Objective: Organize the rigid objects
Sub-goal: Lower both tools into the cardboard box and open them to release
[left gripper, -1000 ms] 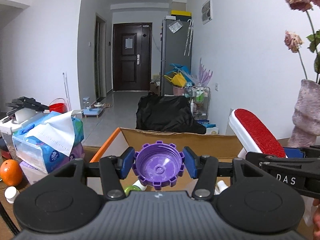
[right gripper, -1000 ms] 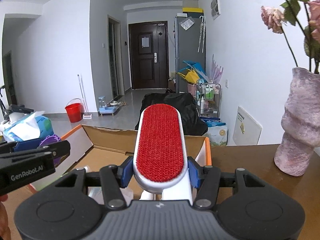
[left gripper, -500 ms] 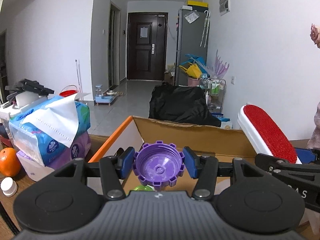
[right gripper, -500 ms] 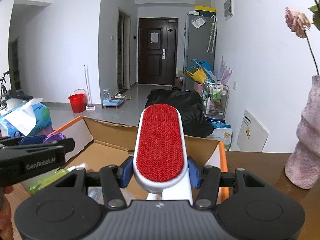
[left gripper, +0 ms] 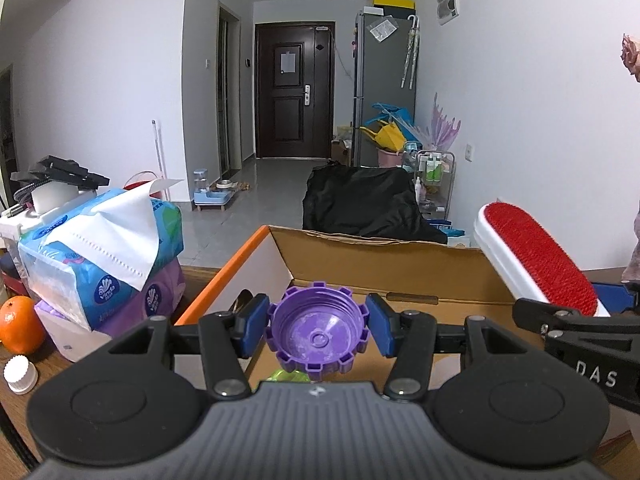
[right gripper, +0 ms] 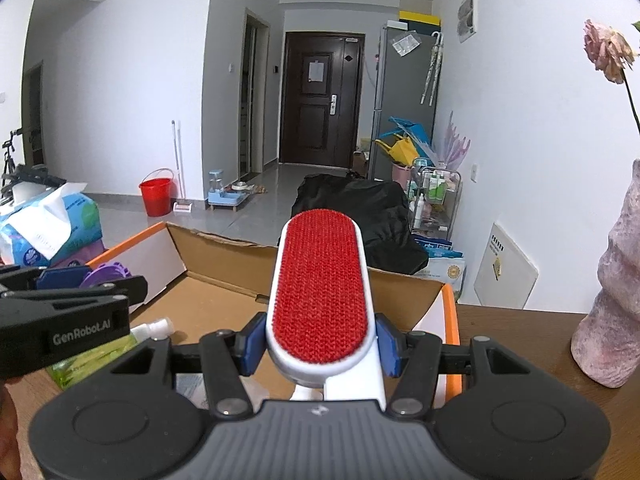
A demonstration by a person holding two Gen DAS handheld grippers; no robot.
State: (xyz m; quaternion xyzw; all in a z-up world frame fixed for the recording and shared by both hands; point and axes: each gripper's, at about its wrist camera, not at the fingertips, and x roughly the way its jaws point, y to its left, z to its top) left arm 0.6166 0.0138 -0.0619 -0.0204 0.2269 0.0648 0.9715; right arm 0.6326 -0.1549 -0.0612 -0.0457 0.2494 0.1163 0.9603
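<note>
My left gripper [left gripper: 317, 329] is shut on a purple notched cap [left gripper: 316, 330], its hollow side facing the camera, held over the left part of an open cardboard box [left gripper: 384, 252]. My right gripper [right gripper: 320, 342] is shut on a white lint brush with a red pad [right gripper: 320, 288], held over the right part of the same box [right gripper: 224, 252]. The brush [left gripper: 536, 264] and right gripper show at the right of the left wrist view. The cap [right gripper: 105, 271] and left gripper show at the left of the right wrist view.
Inside the box lie a green pouch with a white spout [right gripper: 120, 344] and other items. Tissue packs [left gripper: 100, 256], an orange [left gripper: 20, 330] and a small white cap [left gripper: 20, 374] sit left of the box. A pinkish vase [right gripper: 612, 312] stands on the wooden table at the right.
Both grippers have moved forward and a little down over the box while keeping their grips. The box now fills more of both views and the vase has slid toward the right edge.
</note>
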